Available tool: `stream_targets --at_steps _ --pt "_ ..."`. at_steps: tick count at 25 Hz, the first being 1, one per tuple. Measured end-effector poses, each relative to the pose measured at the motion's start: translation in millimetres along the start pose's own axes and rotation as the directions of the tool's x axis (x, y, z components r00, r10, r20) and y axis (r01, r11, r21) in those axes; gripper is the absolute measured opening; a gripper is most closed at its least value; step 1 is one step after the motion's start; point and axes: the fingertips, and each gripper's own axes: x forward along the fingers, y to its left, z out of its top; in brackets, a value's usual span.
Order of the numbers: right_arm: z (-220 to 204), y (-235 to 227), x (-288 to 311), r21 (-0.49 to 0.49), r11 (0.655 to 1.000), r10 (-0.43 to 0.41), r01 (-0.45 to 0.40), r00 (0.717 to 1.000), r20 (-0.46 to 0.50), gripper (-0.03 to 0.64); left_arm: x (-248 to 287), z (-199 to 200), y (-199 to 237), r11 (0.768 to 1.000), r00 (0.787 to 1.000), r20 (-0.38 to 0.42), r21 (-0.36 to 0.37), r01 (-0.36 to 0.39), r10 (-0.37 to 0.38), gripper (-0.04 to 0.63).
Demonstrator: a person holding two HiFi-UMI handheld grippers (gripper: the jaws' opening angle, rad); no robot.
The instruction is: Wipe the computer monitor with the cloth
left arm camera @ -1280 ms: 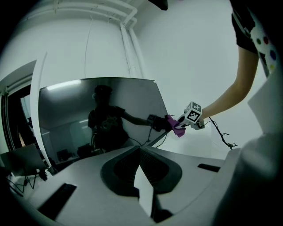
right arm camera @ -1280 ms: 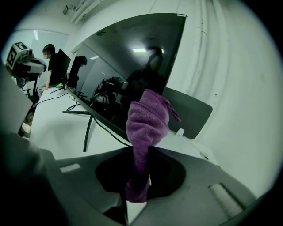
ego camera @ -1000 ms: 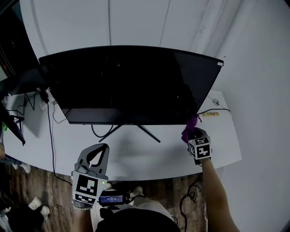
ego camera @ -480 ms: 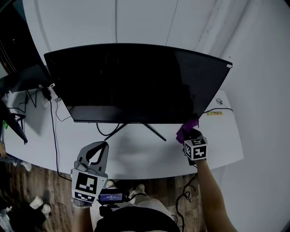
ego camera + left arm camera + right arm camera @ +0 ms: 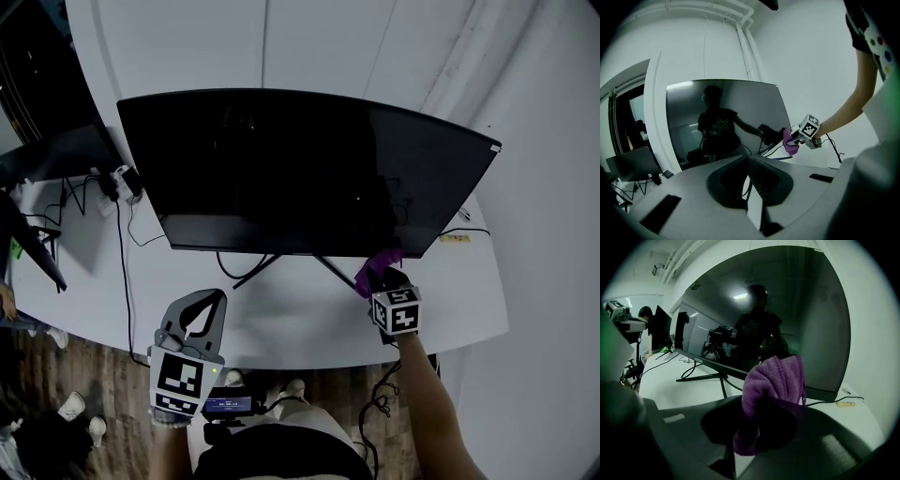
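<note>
**Cloth at the monitor's lower right edge**

I had the purple cloth (image 5: 772, 379) clamped in the right gripper (image 5: 379, 278), bunched up and spilling over the jaw tips. It sat at the bottom edge of the monitor (image 5: 300, 169), toward the screen's right end. I could not tell whether it actually pressed on the glass. The dark screen stood upright on its splayed stand legs (image 5: 281, 266) at the far side of the white table (image 5: 281, 323).

My left gripper (image 5: 747, 161) hung low over the table's near edge, to the left and well apart from the monitor, with its jaws together on nothing.

Cables (image 5: 120, 239) trailed down the table's left side from a power strip (image 5: 116, 182). A small yellow item (image 5: 453, 238) lay on the table past the monitor's right corner.
</note>
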Motion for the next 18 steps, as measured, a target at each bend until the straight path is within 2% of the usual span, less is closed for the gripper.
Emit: stream_targets --at_steps 18 --pt "28.0 106.5 32.5 -0.021 0.997 0.069 -0.07 0.998 -0.009 0.069 -25.9 -25.2 64.7 0.999 1.0 -0.003 -0.031 -0.022 0.022 0.006"
